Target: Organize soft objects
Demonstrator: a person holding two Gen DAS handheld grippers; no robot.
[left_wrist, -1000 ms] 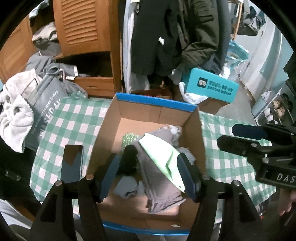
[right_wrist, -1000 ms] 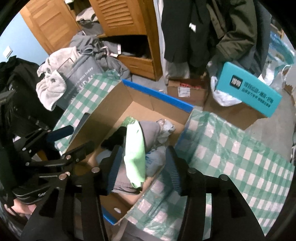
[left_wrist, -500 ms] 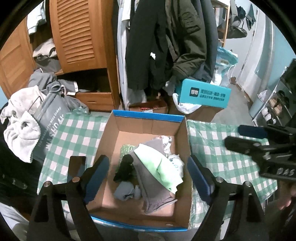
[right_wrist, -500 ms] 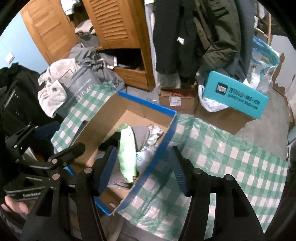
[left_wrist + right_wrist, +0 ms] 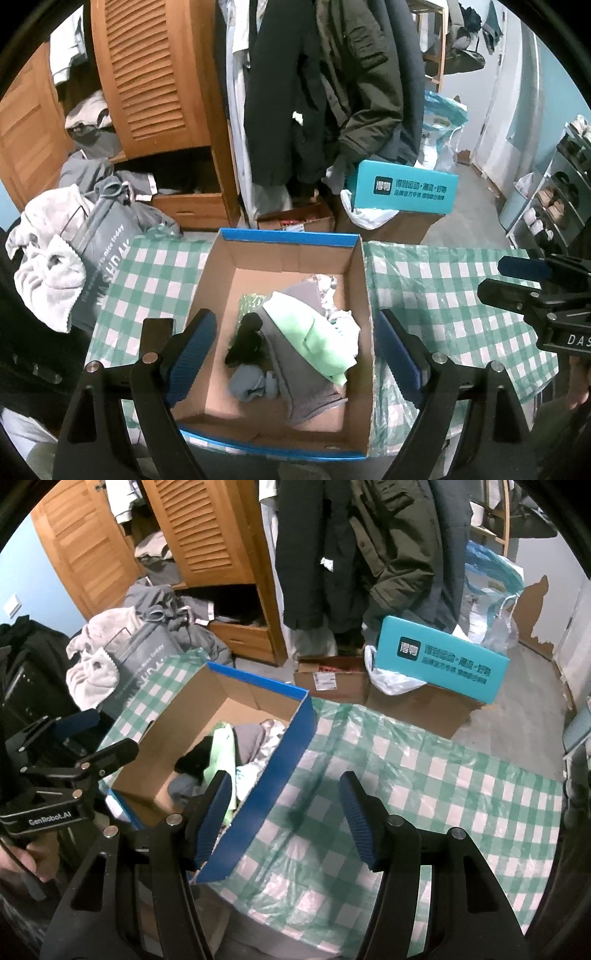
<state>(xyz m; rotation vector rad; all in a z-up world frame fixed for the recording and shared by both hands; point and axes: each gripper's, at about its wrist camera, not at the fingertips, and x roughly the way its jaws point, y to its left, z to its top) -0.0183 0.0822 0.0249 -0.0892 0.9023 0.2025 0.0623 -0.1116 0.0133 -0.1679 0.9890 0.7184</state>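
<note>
A cardboard box with blue rims (image 5: 288, 238) (image 5: 299, 738) stands on a table with a green checked cloth (image 5: 454, 295) (image 5: 424, 794). In it lies a pile of soft things: a light green and grey garment (image 5: 310, 336) (image 5: 221, 749), a black item (image 5: 247, 339) and a grey-blue sock (image 5: 251, 384). My left gripper (image 5: 295, 354) is open and empty, held above the box. My right gripper (image 5: 286, 812) is open and empty, above the box's right wall and the cloth. Each gripper shows in the other's view: the right one (image 5: 532, 291), the left one (image 5: 85, 746).
A grey bag with white towels (image 5: 74, 254) (image 5: 110, 661) hangs at the table's left. Behind stand a wooden wardrobe (image 5: 147, 74), hanging coats (image 5: 332, 74), floor boxes and a teal box (image 5: 402, 188) (image 5: 439, 657). A shoe rack (image 5: 554, 199) is at right.
Both grippers have risen and drawn back from the box, and the left one's jaws stand wider. The right gripper has shifted right over the cloth. The clothes lie as before.
</note>
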